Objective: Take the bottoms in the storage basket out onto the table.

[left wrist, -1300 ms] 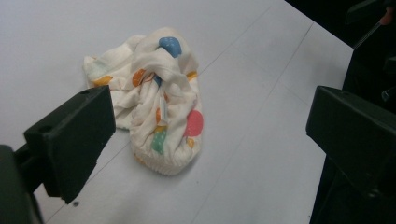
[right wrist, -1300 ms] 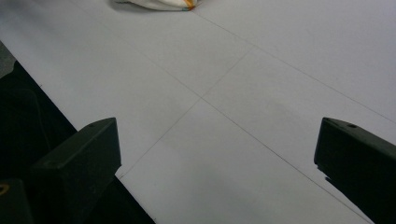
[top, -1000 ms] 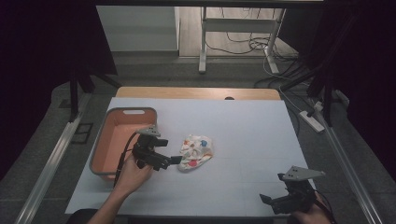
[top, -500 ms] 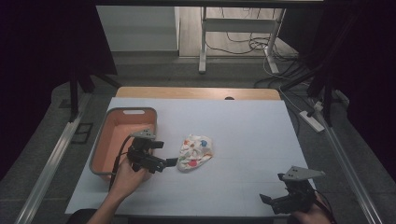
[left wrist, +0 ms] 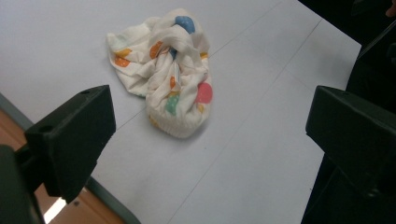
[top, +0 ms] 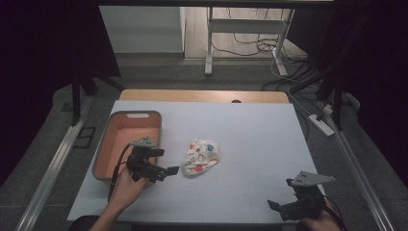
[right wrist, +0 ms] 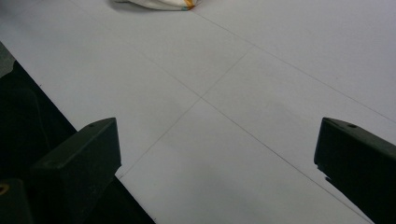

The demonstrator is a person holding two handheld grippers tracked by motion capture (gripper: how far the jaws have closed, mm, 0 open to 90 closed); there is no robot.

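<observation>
A crumpled white cloth with coloured dots [top: 202,156] lies on the white table, just right of an orange bin [top: 126,139]. My left gripper [top: 167,161] hovers between the bin and the cloth, a short way from the cloth, and is open. In the left gripper view the cloth [left wrist: 168,70] lies ahead of the wide-apart jaws of the left gripper [left wrist: 210,126], with nothing between them. My right gripper [top: 281,195] is open near the table's front right corner. In the right gripper view the right gripper [right wrist: 215,140] faces bare table, with the cloth's edge [right wrist: 159,3] at the top.
The bin's grey rim [left wrist: 109,200] shows beside my left jaw. The table's front edge [right wrist: 60,112] runs close to my right gripper. A wooden strip [top: 202,95] borders the far side, with metal frames and cables [top: 260,45] on the floor beyond.
My left gripper has drawn back a little from the cloth, toward the bin and the person. The cloth and the right gripper have stayed put.
</observation>
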